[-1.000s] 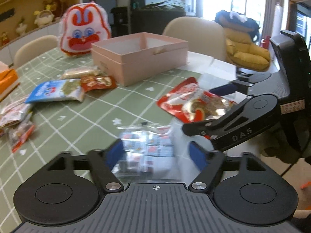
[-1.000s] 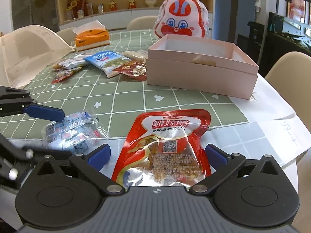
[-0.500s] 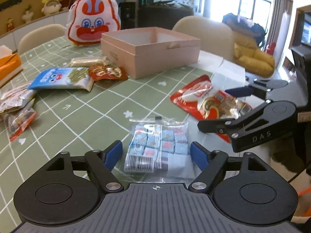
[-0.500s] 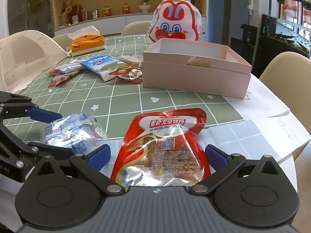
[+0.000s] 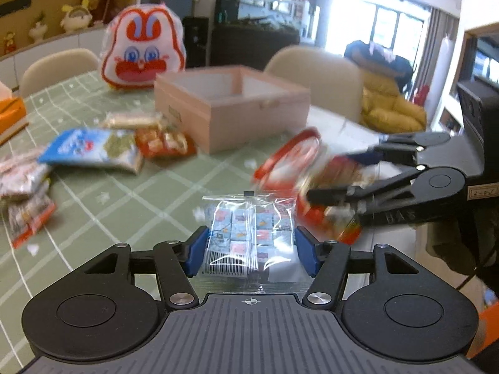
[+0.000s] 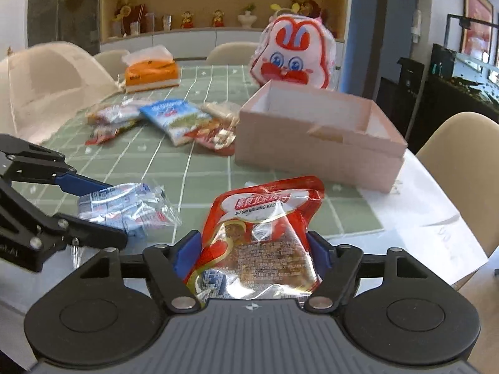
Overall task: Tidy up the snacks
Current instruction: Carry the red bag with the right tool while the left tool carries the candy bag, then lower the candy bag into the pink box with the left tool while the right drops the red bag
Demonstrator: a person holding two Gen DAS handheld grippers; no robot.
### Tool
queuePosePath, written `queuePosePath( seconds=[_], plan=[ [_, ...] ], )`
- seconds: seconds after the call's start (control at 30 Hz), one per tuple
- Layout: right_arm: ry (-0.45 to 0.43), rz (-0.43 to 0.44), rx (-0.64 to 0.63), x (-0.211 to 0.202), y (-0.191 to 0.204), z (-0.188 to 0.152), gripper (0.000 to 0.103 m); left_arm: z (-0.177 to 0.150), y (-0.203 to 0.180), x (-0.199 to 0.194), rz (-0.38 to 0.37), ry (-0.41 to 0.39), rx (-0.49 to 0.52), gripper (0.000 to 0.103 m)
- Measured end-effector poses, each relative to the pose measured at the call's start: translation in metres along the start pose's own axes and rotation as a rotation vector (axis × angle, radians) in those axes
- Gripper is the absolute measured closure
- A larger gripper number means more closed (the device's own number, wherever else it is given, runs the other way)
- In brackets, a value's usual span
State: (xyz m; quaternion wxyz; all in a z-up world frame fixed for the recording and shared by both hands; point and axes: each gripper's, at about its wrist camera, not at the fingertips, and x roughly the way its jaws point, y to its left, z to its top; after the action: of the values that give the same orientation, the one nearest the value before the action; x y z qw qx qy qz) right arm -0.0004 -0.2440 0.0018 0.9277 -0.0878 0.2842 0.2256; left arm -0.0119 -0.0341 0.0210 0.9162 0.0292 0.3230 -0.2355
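The red snack pouch (image 6: 265, 233) is between the blue pads of the right gripper (image 6: 254, 254), at the near edge of the table (image 6: 199, 168). The jaws have just been closing, and both pads now press on the sides of the pouch, so its foil buckles and its top end stands up from the table. In the left wrist view the same pouch (image 5: 290, 162) is blurred, with the right gripper (image 5: 340, 177) around it.

The clear bag of small blue wrapped sweets (image 5: 249, 237) lies flat near the same near edge, to the left of the red pouch. The left gripper (image 5: 251, 254) has its pads on both sides of this bag. Its jaws have also just been closing, and the pads now stand just beside the edges of the bag; I cannot tell if they already press it. From the right wrist view the bag (image 6: 128, 205) rests on the table between the left gripper's fingers (image 6: 81, 184).

Farther in, toward the middle of the table, stands the open pink box (image 6: 318, 143), its inside pale. At the left side of the box lie more snacks close together: a blue and white packet (image 6: 174, 118), a small red packet (image 6: 215, 137) that touches it, and some clear and red packets (image 6: 112, 121) nearer to the left edge. An orange tissue box (image 6: 151, 73) is toward the far left corner. Behind the pink box, a white and red rabbit-face bag (image 6: 293, 56) stands upright. Beige chairs (image 6: 464, 168) stand around the table.
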Motion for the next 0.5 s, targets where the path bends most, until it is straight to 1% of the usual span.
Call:
queuePosePath(
  seconds=[0.03, 0.07, 0.1, 0.13, 0.23, 0.3, 0.33, 0.37, 0.4, 0.43, 0.47, 0.5],
  plan=[
    [0.012, 0.02, 0.011, -0.002, -0.006, 0.006, 0.059, 0.009, 0.003, -0.002, -0.01, -0.027, -0.008, 0.038],
    [0.008, 0.037, 0.044, -0.005, -0.016, 0.013, 0.063, 0.018, 0.006, -0.004, -0.012, -0.052, -0.011, 0.038],
    [-0.013, 0.034, 0.065, -0.008, -0.024, 0.02, 0.077, 0.027, 0.007, -0.004, -0.009, -0.077, -0.011, 0.038],
    [-0.033, 0.019, 0.071, -0.01, -0.031, 0.029, 0.08, 0.038, 0.011, -0.004, -0.003, -0.107, -0.012, 0.038],
    [-0.063, -0.004, 0.104, -0.01, -0.053, 0.05, 0.08, 0.065, 0.022, 0.003, -0.001, -0.171, -0.036, 0.038],
    [-0.059, -0.012, 0.123, -0.007, -0.062, 0.057, 0.08, 0.077, 0.033, 0.011, -0.009, -0.19, -0.078, 0.038],
    [-0.051, 0.001, 0.132, -0.005, -0.064, 0.058, 0.079, 0.079, 0.037, 0.014, -0.017, -0.189, -0.096, 0.038],
    [-0.04, 0.021, 0.138, -0.003, -0.064, 0.056, 0.075, 0.08, 0.04, 0.018, -0.025, -0.182, -0.11, 0.038],
    [-0.023, 0.043, 0.14, 0.0, -0.062, 0.053, 0.058, 0.079, 0.042, 0.021, -0.034, -0.17, -0.117, 0.038],
    [-0.002, 0.057, 0.139, 0.004, -0.059, 0.048, 0.046, 0.077, 0.043, 0.025, -0.044, -0.152, -0.117, 0.038],
    [0.016, 0.061, 0.14, 0.008, -0.054, 0.042, 0.026, 0.073, 0.044, 0.029, -0.054, -0.128, -0.115, 0.038],
    [0.029, 0.063, 0.139, 0.012, -0.048, 0.035, 0.022, 0.069, 0.044, 0.033, -0.06, -0.103, -0.115, 0.038]
  ],
)
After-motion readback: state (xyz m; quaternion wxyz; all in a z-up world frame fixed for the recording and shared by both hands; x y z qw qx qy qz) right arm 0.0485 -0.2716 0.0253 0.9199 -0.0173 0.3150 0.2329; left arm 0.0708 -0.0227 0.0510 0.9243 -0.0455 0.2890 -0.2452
